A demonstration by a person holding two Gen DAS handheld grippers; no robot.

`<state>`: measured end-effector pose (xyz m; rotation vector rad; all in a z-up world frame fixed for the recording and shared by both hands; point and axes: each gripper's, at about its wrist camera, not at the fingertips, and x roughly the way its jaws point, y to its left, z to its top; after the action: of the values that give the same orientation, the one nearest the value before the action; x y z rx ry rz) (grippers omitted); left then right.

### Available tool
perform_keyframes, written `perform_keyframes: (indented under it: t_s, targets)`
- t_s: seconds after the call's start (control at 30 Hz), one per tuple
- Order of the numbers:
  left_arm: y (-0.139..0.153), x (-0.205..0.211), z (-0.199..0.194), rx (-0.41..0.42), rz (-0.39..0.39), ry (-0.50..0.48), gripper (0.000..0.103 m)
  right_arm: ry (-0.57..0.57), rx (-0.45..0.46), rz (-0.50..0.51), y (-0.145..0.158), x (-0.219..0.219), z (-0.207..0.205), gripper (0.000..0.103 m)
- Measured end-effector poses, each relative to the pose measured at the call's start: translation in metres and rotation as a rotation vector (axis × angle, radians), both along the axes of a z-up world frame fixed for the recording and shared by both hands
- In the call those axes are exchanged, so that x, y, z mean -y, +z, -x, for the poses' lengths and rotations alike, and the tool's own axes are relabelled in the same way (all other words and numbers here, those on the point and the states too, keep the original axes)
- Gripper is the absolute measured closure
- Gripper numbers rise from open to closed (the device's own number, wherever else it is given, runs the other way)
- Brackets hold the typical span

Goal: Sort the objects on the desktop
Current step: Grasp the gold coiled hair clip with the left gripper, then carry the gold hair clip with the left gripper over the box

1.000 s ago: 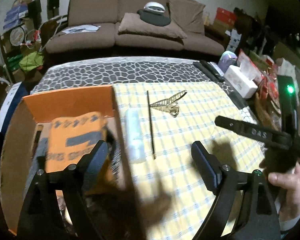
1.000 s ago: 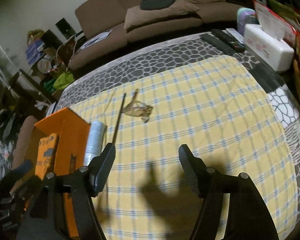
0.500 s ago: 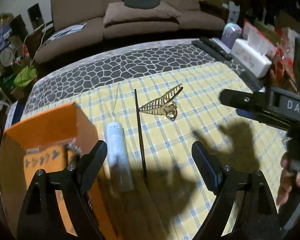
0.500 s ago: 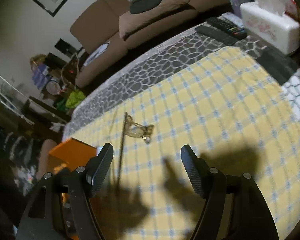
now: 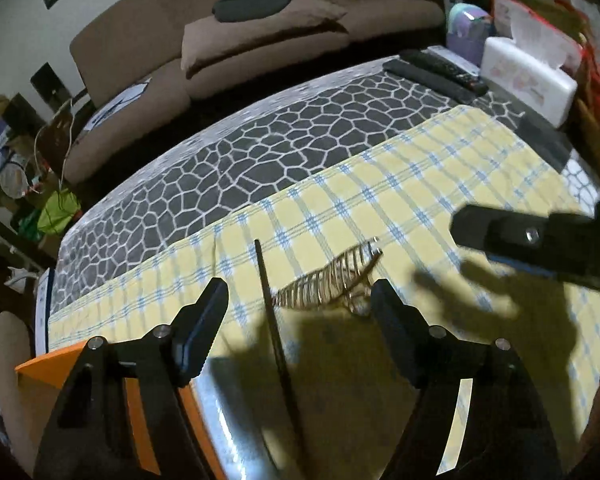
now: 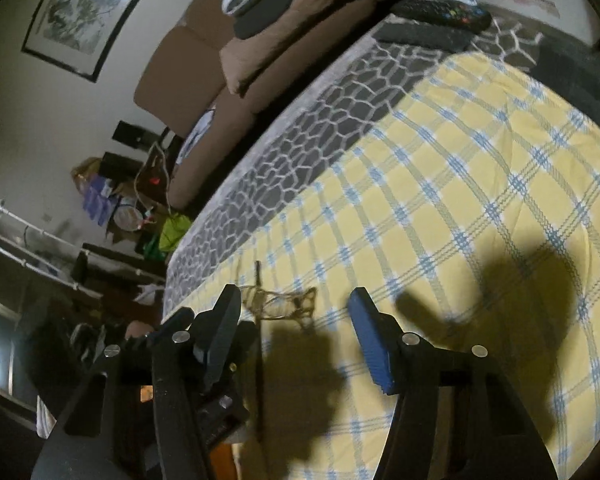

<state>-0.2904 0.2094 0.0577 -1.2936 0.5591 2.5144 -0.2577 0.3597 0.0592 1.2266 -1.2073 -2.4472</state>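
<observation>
**Two grippers come close to a gold hair clip**

A gold hair clip (image 5: 332,280) lies on the yellow checked cloth (image 5: 440,168). A thin black stick (image 5: 274,328) lies just beside it. The left gripper (image 5: 300,316) hangs over both, and they show between its two fingers. Its jaws are closing, but they press on nothing. The right gripper (image 6: 294,320) points at the clip from the other side. Its jaws are closing too and hold nothing. An orange box (image 5: 52,364) and a shiny tube (image 5: 228,424) sit at the left. Remotes (image 5: 436,68), a white tissue box (image 5: 528,80) and a brown sofa (image 5: 228,36) are farther back.
</observation>
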Motion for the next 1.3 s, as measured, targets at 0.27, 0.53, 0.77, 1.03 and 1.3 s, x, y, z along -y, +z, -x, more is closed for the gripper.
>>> perform_keyframes:
  t_s: [0.27,0.53,0.77,1.03,1.3]
  targets:
    - [-0.015,-0.016,0.016,-0.012,0.043,-0.012,0.054,-0.014,0.027,0.011,-0.012,-0.007,-0.001,0.044]
    - [-0.002,-0.003,0.025,0.035,-0.090,0.062,0.095,0.019,0.053,-0.011,-0.020,0.005,-0.003,0.044]
    - [0.017,0.035,0.029,0.152,-0.373,0.151,0.097,0.070,0.053,0.031,-0.025,0.017,-0.001,0.044]
    - [0.008,0.102,0.023,0.296,-0.848,0.300,0.097,0.022,0.015,0.430,-0.050,-0.003,-0.007,0.045]
    - [-0.006,0.133,0.002,0.354,-1.257,0.372,0.097,0.009,-0.018,0.668,-0.062,-0.007,-0.012,0.049]
